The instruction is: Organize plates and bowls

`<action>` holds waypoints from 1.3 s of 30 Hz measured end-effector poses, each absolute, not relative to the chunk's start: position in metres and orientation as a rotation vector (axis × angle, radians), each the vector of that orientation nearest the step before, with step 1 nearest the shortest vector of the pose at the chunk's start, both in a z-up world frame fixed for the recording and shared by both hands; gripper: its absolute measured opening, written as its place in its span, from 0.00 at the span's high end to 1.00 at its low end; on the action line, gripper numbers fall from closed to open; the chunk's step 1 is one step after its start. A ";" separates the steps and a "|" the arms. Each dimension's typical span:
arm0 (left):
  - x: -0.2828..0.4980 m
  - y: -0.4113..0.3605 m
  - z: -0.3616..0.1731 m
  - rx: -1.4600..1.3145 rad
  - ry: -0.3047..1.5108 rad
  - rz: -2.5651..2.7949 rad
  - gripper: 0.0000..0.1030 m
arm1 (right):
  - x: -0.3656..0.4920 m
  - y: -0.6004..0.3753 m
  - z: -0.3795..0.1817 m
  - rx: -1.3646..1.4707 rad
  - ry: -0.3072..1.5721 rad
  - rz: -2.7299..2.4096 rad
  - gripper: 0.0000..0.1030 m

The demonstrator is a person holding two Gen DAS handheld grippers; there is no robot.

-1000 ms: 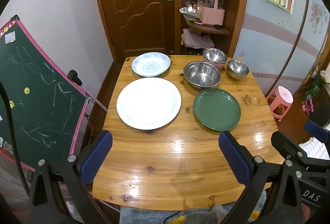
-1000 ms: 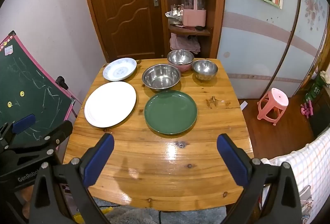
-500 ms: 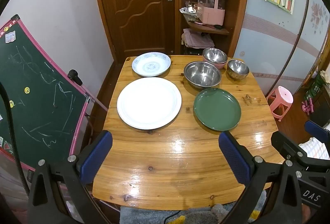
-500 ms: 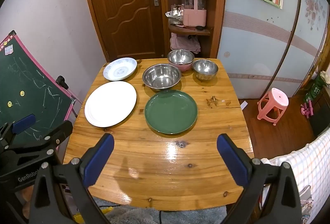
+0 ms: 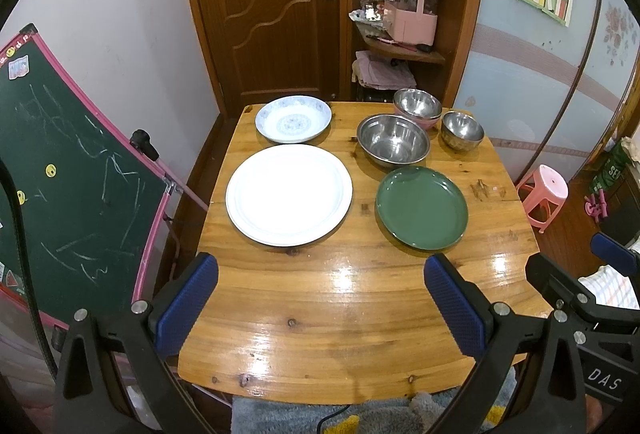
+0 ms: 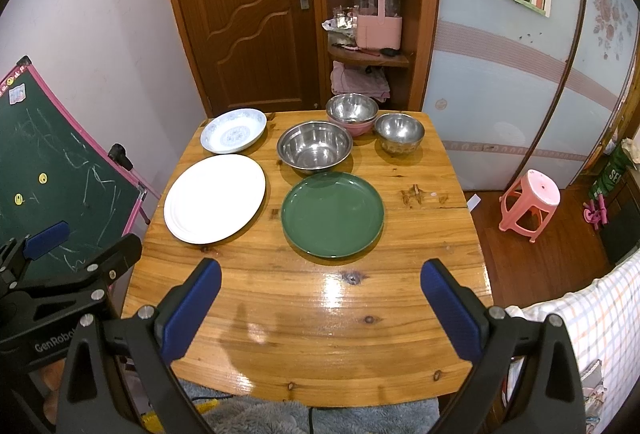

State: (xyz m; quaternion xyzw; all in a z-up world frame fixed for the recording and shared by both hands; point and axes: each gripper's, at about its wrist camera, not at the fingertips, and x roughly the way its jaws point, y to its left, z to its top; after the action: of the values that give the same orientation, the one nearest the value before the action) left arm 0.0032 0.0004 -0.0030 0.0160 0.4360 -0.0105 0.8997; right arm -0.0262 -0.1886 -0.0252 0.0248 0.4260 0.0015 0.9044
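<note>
On the wooden table lie a large white plate, a green plate and a blue-patterned plate at the far left. Behind the green plate stands a big steel bowl. A steel bowl nested in a pink bowl and a small steel bowl are at the far edge. My left gripper hangs open over the near left edge. My right gripper is open over the near edge, empty. Each gripper shows at the other view's side.
A green chalkboard easel leans left of the table. A pink stool stands on the floor at the right. A door and a corner shelf with a pink basket are behind the table. Checked cloth lies at the near right.
</note>
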 end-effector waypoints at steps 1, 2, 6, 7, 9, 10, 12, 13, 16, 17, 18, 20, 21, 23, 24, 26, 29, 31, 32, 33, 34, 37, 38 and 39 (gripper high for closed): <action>0.003 0.001 -0.005 0.032 0.904 -0.022 0.01 | -0.026 -0.188 -0.025 0.050 0.880 0.003 0.03; 0.003 0.001 -0.005 0.030 0.905 -0.023 0.01 | -0.026 -0.188 -0.025 0.050 0.880 0.002 0.03; 0.004 0.001 -0.005 0.031 0.904 -0.022 0.01 | -0.025 -0.187 -0.025 0.050 0.880 0.003 0.03; 0.004 0.001 -0.004 0.031 0.906 -0.024 0.01 | -0.025 -0.187 -0.025 0.049 0.879 0.002 0.03; 0.004 0.001 -0.004 0.032 0.907 -0.023 0.01 | -0.026 -0.184 -0.028 0.049 0.879 0.003 0.03; 0.004 0.002 -0.004 0.032 0.908 -0.024 0.01 | -0.025 -0.183 -0.030 0.049 0.880 0.003 0.03; 0.004 0.002 -0.004 0.029 0.908 -0.026 0.01 | -0.024 -0.183 -0.030 0.049 0.880 0.002 0.03; 0.004 0.002 -0.004 0.028 0.908 -0.026 0.01 | -0.024 -0.185 -0.029 0.049 0.879 0.002 0.03; 0.001 0.000 -0.001 0.026 0.908 -0.028 0.01 | -0.025 -0.185 -0.028 0.045 0.879 0.000 0.03; 0.001 0.000 -0.001 0.026 0.907 -0.028 0.01 | -0.026 -0.184 -0.028 0.045 0.878 -0.001 0.03; 0.001 0.000 -0.001 0.027 0.906 -0.028 0.01 | -0.025 -0.186 -0.027 0.045 0.878 0.000 0.03; 0.002 0.001 -0.002 0.026 0.909 -0.028 0.01 | -0.025 -0.186 -0.027 0.046 0.878 0.000 0.03; 0.003 0.001 -0.003 0.025 0.909 -0.028 0.01 | -0.025 -0.185 -0.028 0.048 0.879 0.001 0.03; 0.003 0.001 -0.003 0.024 0.910 -0.028 0.01 | -0.025 -0.183 -0.030 0.050 0.880 0.003 0.03; 0.003 0.001 -0.003 0.024 0.910 -0.028 0.01 | -0.025 -0.183 -0.030 0.049 0.880 0.002 0.03; 0.003 0.001 -0.003 0.024 0.910 -0.028 0.01 | -0.026 -0.185 -0.030 0.050 0.880 0.003 0.03; 0.003 0.002 -0.003 0.024 0.910 -0.029 0.01 | -0.025 -0.185 -0.030 0.051 0.881 0.004 0.03; 0.003 0.002 -0.003 0.023 0.911 -0.029 0.01 | -0.025 -0.185 -0.029 0.052 0.883 0.004 0.03; 0.003 0.002 -0.003 0.023 0.912 -0.029 0.01 | -0.026 -0.185 -0.029 0.053 0.885 0.005 0.03; 0.003 0.002 -0.003 0.021 0.912 -0.030 0.01 | -0.026 -0.186 -0.029 0.055 0.886 0.006 0.03; 0.004 0.002 -0.005 0.021 0.913 -0.030 0.01 | -0.026 -0.186 -0.029 0.056 0.886 0.006 0.03; 0.001 0.001 -0.008 0.021 0.913 -0.029 0.01 | -0.027 -0.187 -0.030 0.060 0.890 0.007 0.03; 0.001 0.001 -0.008 0.021 0.913 -0.029 0.01 | -0.026 -0.187 -0.031 0.059 0.890 0.006 0.03; 0.001 0.001 -0.007 0.021 0.913 -0.029 0.01 | -0.026 -0.187 -0.031 0.059 0.890 0.006 0.03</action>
State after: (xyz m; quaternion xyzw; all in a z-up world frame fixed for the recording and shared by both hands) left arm 0.0014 0.0013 -0.0075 0.0100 0.4410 -0.0140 0.8974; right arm -0.0257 -0.1869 -0.0307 0.0284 0.4304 0.0029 0.9022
